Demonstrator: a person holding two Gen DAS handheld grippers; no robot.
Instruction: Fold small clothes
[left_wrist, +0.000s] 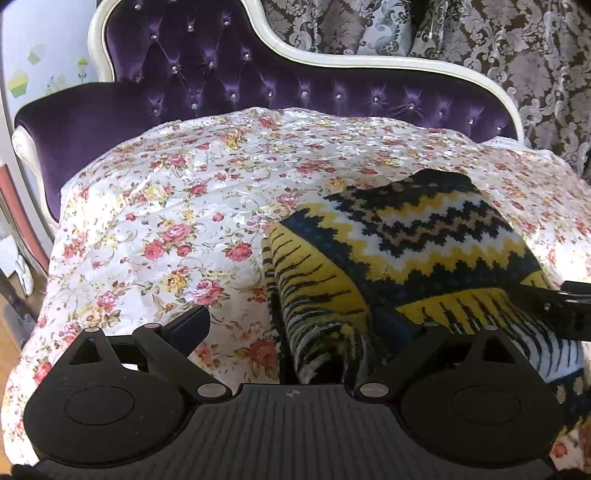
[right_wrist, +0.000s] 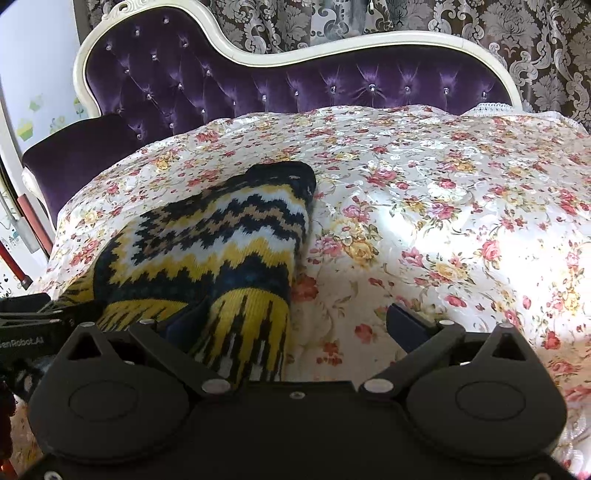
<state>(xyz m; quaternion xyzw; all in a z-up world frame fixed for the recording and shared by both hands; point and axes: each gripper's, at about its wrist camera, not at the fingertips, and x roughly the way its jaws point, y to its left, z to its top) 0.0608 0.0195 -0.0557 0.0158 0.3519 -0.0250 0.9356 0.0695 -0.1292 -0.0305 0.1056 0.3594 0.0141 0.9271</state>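
Left wrist view first. Looking down along the left hand-held gripper (left_wrist: 295, 325), jaws spread wide, nothing pinched. Left finger (left_wrist: 190, 323) hovering over the floral bedspread (left_wrist: 155, 229), well clear of any knit. Right finger mostly tucked behind a fold of the knit sweater (left_wrist: 388, 251), so can't tell if the pad touches it, but no squeeze going on. Sweater lying bunched on the right half of the spread: yellow, navy and white zigzag pattern on top, striped yellow-and-black part folded over along its left edge and running down toward the camera. Bit of the right hand-held gripper (left_wrist: 569, 310) poking in from the right edge, sitting over the sweater's striped hem. Purple tufted headboard (left_wrist: 221, 74) with a cream frame behind, patterned curtain (left_wrist: 498, 48) past that.

Right wrist view now. Right hand-held gripper (right_wrist: 295, 321) also splayed wide, released. Left finger (right_wrist: 188, 325) partly buried behind the sweater's (right_wrist: 221, 236) striped yellow hem, hem draped right down between the fingers near the left one. Right finger (right_wrist: 410, 323) out over bare bedspread (right_wrist: 443, 206), apart from the knit. Sweater here stretching from the lower left up to a dark rounded end near the middle of the bed. Black part of the left hand-held gripper (right_wrist: 26, 325) visible at the left edge. Same headboard (right_wrist: 166, 74) and curtain (right_wrist: 517, 37) behind.
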